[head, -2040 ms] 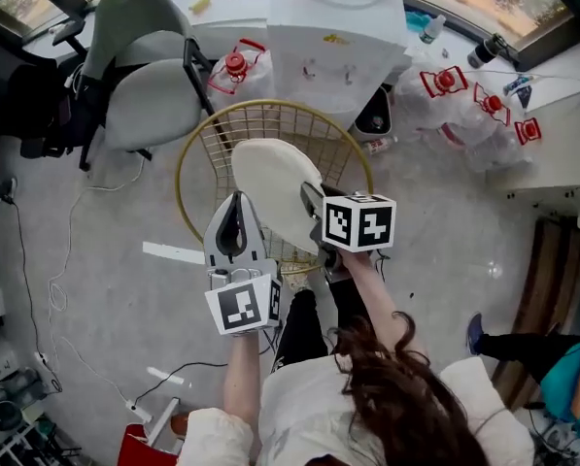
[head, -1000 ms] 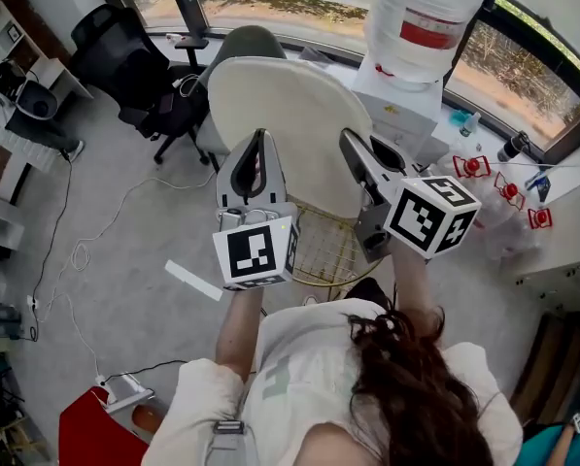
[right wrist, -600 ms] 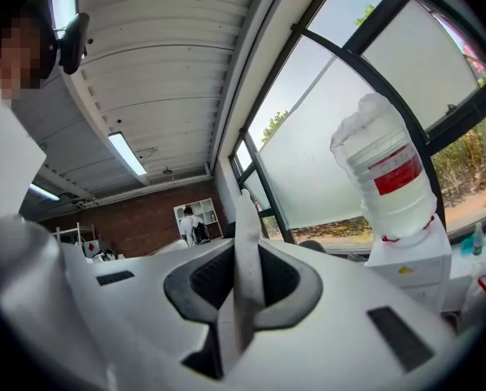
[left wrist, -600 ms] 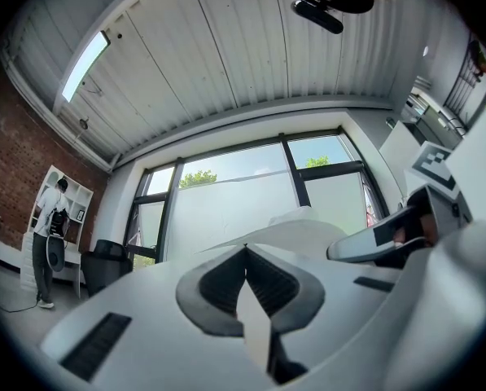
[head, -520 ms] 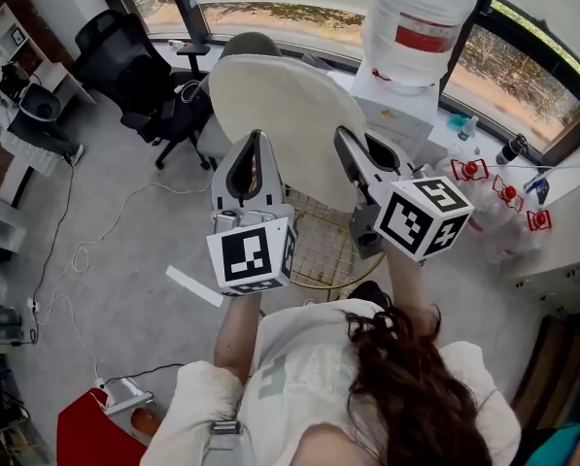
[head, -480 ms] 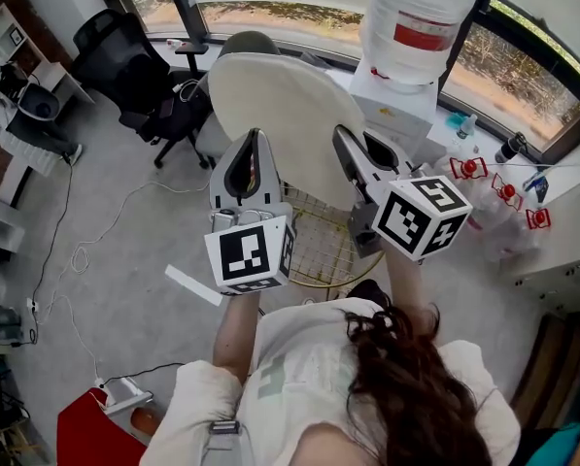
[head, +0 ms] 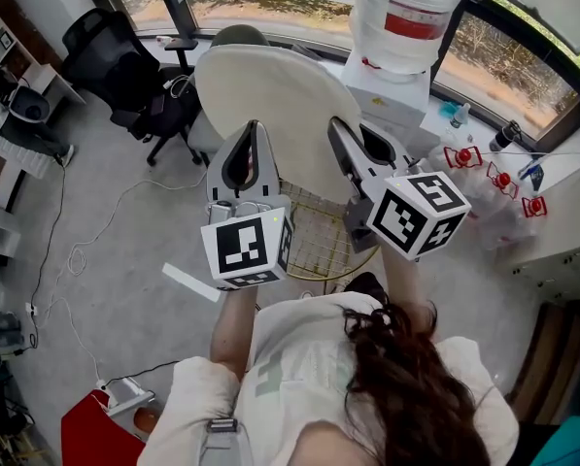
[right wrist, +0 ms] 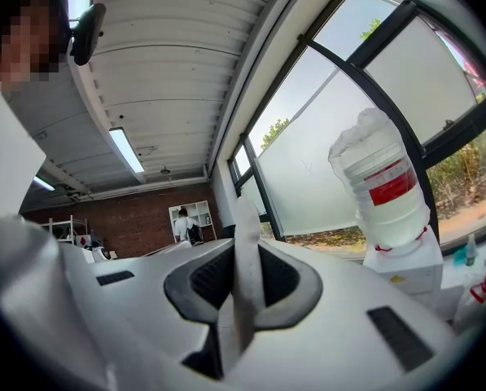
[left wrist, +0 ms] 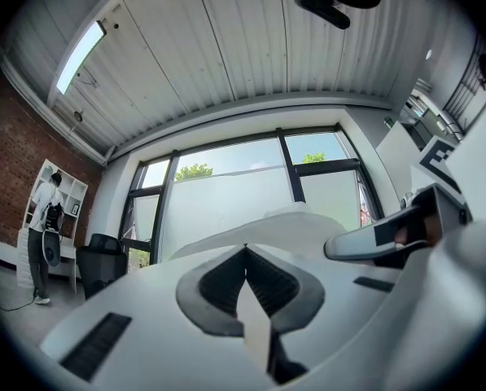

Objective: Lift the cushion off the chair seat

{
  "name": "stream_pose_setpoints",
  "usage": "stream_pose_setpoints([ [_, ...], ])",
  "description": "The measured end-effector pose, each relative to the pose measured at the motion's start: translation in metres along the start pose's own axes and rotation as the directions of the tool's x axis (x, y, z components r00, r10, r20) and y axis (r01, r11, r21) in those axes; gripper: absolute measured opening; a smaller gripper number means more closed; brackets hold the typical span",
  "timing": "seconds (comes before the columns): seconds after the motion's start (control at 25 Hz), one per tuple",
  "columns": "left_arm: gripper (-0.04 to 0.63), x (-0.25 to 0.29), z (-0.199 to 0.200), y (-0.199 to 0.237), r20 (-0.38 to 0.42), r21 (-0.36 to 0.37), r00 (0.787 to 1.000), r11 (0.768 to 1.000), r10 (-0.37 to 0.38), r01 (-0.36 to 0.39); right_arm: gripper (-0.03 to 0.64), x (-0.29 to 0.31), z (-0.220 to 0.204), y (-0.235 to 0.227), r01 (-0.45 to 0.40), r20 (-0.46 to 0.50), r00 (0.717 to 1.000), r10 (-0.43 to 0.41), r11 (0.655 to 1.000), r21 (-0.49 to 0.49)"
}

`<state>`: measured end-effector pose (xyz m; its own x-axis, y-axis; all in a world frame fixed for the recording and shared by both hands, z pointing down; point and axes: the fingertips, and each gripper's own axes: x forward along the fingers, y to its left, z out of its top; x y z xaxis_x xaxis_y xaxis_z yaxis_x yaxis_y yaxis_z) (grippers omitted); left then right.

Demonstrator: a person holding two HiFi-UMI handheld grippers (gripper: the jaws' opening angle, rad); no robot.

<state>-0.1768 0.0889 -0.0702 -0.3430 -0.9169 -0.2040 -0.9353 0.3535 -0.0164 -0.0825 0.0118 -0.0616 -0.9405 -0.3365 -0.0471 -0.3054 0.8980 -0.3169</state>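
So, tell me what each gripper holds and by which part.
Both hold the cushion by its near edge: left gripper on the left side, right gripper on the right.

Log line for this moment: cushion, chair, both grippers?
cushion: raised off wire chair | left gripper: shut on cushion | right gripper: shut on cushion

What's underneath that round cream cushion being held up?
A gold wire chair seat is below the cushion. Only its near part shows; the cushion, the left gripper and the right gripper cover the rest.
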Motion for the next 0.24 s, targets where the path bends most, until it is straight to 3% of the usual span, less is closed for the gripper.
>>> stream_pose_setpoints([
  [0.24, 0.012, 0.0055, -0.0001, 0.0039, 0.001, -0.010, 1.000, 1.000, -0.004, 0.004, 0.051, 0.0037, 0.0014, -0.0014, 0.010, 0.002, 1.000, -0.010, 1.000, -0.010],
])
